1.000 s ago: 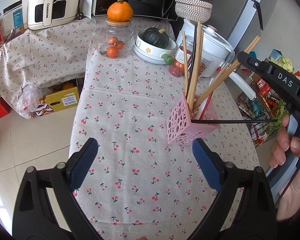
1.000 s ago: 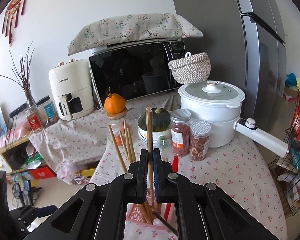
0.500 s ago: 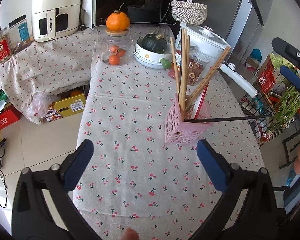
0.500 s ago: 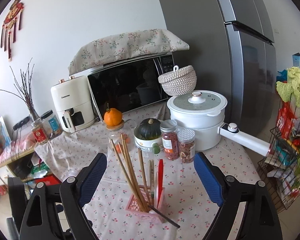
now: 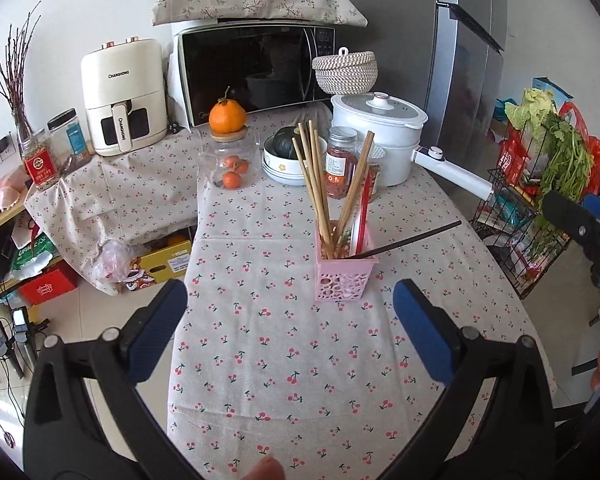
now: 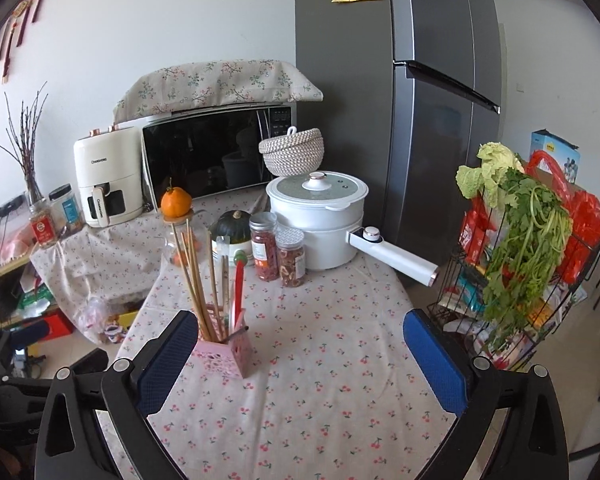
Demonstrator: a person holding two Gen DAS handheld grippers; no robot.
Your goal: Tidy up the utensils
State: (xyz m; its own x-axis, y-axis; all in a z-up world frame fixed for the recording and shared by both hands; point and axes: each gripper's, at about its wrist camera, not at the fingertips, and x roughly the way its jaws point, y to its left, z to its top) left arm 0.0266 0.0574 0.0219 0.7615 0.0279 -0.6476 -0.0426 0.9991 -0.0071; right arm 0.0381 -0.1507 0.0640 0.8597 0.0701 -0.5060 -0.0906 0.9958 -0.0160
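Your right gripper [image 6: 300,356] has just been opening: jaws now spread wide, nothing between them, blue pads clear of everything. A second ago it was clamped on a wooden chopstick above the holder; that stick is now in the holder with the rest. Your left gripper [image 5: 290,328] is also spread wide and empty, and sits further back from the holder than a second ago.

Containers, big to small:
- White pot [image 6: 318,216] at the back of the table [image 6: 320,392], lid on, contents hidden.
- Bowl [image 5: 280,166] holds a dark green squash [image 5: 286,144].
- Glass jar [image 5: 230,164] holds small oranges, one large orange [image 5: 227,116] on its lid.
- Two screw-top jars [image 6: 278,254] beside the pot, reddish dried stuff inside.
- Pink holder [image 5: 343,278]: perforated square cup, upright mid-table, in front of the jars. It holds a fan of wooden chopsticks [image 5: 320,184], a red-handled utensil [image 6: 239,286], and one black chopstick [image 5: 410,240] lying low over the rim, tip pointing toward your right hand's side.
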